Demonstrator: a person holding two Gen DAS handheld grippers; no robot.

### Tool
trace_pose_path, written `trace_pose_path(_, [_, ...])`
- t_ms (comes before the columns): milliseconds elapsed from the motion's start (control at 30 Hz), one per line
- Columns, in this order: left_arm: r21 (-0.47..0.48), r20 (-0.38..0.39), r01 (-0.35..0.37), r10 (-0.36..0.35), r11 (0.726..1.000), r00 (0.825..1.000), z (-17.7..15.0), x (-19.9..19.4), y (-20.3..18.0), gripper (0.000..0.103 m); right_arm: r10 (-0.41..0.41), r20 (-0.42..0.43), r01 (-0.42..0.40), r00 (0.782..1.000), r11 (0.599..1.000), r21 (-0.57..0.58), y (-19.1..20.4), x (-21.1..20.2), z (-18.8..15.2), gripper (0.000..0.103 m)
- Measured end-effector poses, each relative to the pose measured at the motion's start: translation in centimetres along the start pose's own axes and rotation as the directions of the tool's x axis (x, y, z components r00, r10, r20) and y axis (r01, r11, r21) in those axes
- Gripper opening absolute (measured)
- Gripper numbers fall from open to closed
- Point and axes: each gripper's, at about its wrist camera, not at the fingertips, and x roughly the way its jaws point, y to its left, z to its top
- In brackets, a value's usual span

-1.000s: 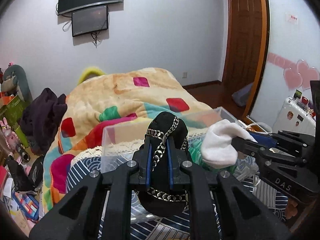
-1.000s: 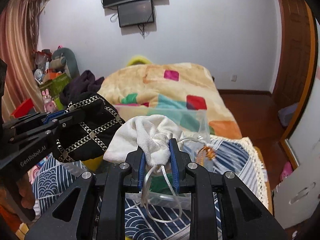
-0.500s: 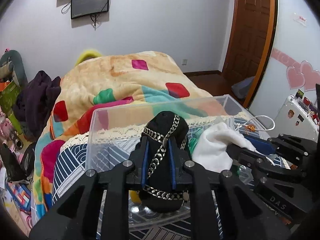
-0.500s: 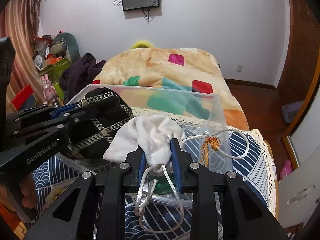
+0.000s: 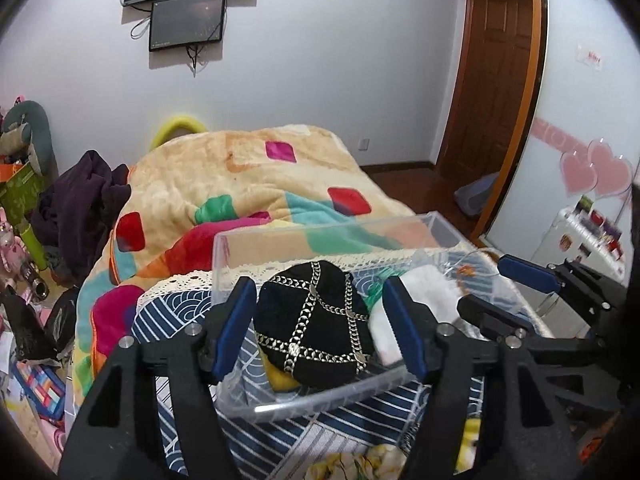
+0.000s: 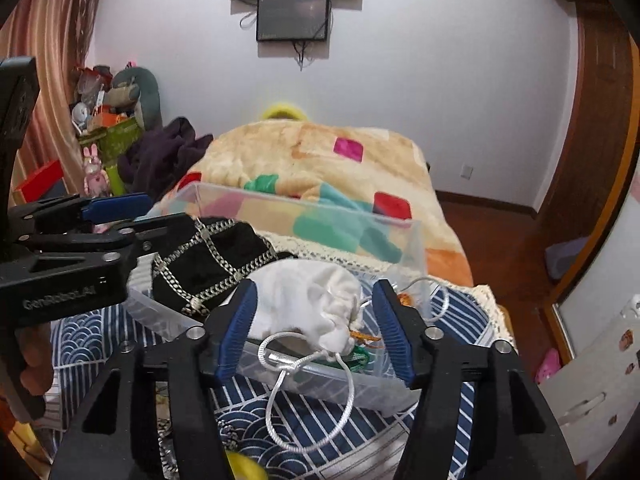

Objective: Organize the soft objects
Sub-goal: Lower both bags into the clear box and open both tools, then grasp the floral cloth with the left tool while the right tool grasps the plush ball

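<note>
A clear plastic bin (image 5: 328,228) (image 6: 416,240) stands on a blue patterned cloth. A black pouch with silver chains (image 5: 316,332) (image 6: 208,264) lies in the bin, between the open jaws of my left gripper (image 5: 320,328). A white drawstring pouch (image 6: 312,304) (image 5: 424,292) lies in the bin beside it, between the open jaws of my right gripper (image 6: 314,328). Its white cord (image 6: 304,396) hangs over the bin's front wall. Something yellow and something green sit under the pouches. Each gripper shows in the other's view, the left (image 6: 100,236) and the right (image 5: 524,292).
The blue wave-patterned cloth (image 6: 280,420) covers the bed's foot. A colourful blanket (image 5: 240,184) lies behind the bin. Dark clothes (image 5: 80,208) and clutter are on the left. A wooden door (image 5: 492,80) and a white cabinet (image 6: 592,380) are on the right.
Both grippers lowered their pouches into the bin and opened. The black pouch and the white pouch now rest in the bin, released.
</note>
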Motion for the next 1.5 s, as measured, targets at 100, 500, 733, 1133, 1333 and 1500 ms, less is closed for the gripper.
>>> trace_pose_path(100, [-0.023, 0.025, 0.015, -0.015, 1.000, 1.000, 0.2, -1.8, 0.4, 0.068, 0.000, 0.029, 0.000, 1.000, 1.000, 0.012, -0.2, -0.9, 0.3, 0.058])
trace_pose_path(500, [0.019, 0.031, -0.010, 0.009, 1.000, 0.999, -2.7, -6.1, 0.6, 0.072, 0.000, 0.130, -0.003, 0.992, 1.000, 0.022, 0.2, -4.9, -0.4, 0.071])
trace_pose_path(733, [0.028, -0.074, -0.002, 0.004, 1.000, 0.997, -6.8, -5.3, 0.8, 0.072, 0.019, 0.087, -0.022, 0.996, 0.999, 0.038, 1.0, -4.6, -3.1, 0.072])
trace_pose_path(1133, [-0.020, -0.194, 0.005, -0.009, 1.000, 0.981, -11.8, -2.7, 1.6, 0.072, 0.105, -0.072, -0.100, 0.992, 0.993, 0.069, 2.1, -2.2, -7.7, 0.072])
trace_pose_path(1333, [-0.037, -0.244, 0.036, -0.044, 0.999, 0.969, -13.1, -1.4, 1.4, 0.057, 0.122, -0.124, -0.112, 0.985, 0.990, 0.092, 2.1, -1.3, -9.4, 0.071])
trace_pose_path(1500, [-0.016, -0.235, 0.077, -0.079, 0.997, 0.969, -13.2, -1.5, 0.5, 0.030, 0.167, -0.129, -0.155, 0.977, 0.983, 0.101, 2.0, -1.2, -9.7, 0.050])
